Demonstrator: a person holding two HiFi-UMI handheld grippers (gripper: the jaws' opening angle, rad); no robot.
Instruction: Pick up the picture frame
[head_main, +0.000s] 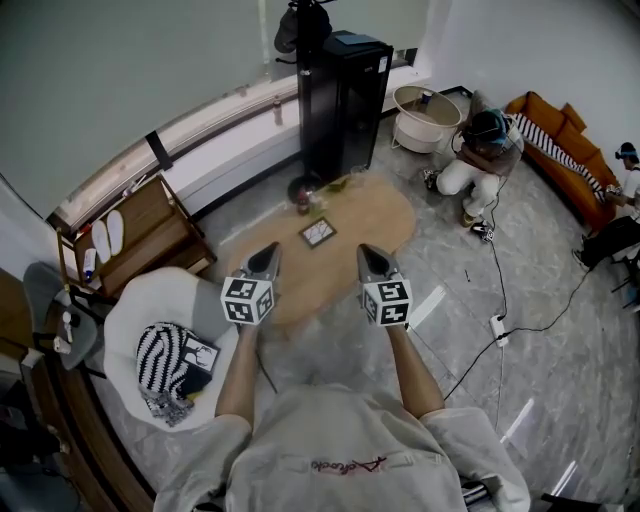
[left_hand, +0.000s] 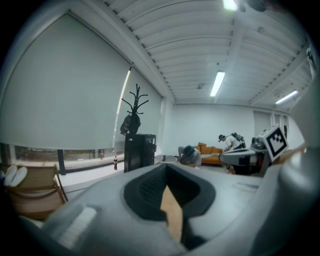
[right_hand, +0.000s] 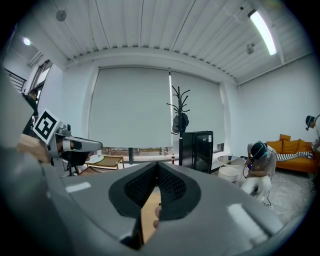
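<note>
Left gripper and right gripper both hold their fingers pressed together, empty; the picture frame lies flat on the wooden counter, ahead of and between both fingers' tips, untouched; red script on the shirt seems too blurred to read.

No words can be read. Red script on the shirt is too blurred.

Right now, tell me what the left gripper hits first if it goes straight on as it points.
The left gripper would probably meet the wooden table first, just beside the picture frame; depth is unclear.
</note>
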